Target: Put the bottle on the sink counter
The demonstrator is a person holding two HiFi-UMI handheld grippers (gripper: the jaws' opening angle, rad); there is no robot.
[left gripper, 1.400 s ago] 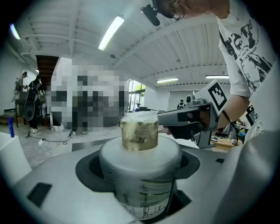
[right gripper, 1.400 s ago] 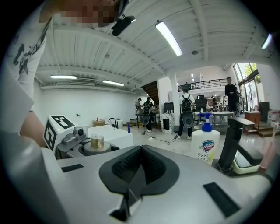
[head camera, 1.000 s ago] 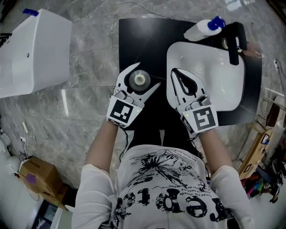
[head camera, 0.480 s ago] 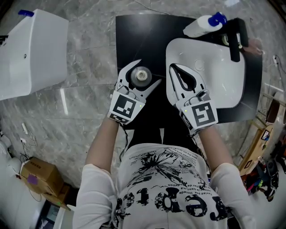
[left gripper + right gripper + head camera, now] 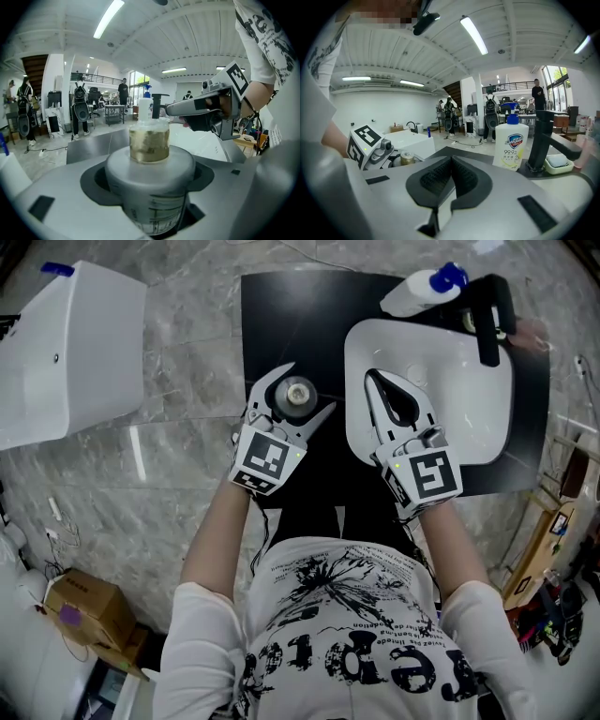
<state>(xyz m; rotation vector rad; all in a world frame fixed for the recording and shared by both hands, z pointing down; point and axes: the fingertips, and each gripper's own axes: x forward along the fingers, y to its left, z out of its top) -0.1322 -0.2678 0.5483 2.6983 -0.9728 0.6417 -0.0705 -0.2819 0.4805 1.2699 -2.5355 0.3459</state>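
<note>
When all is counted, the scene gives this:
Grippers: two, left gripper (image 5: 307, 388) and right gripper (image 5: 371, 377).
Bottles: two, the bottle (image 5: 299, 396) in the left jaws and one soap bottle (image 5: 422, 294) at the back edge of the sink counter (image 5: 281, 315).
Basin (image 5: 459, 418), faucet (image 5: 487, 329): one each.
Bottle place: over the sink counter's left part, just beside the basin's left edge.
Bottle axis: vertical, cap pointing up.
Left gripper: wide, clasping the bottle's body.
Right gripper: jaws together, empty, over the basin.
</note>
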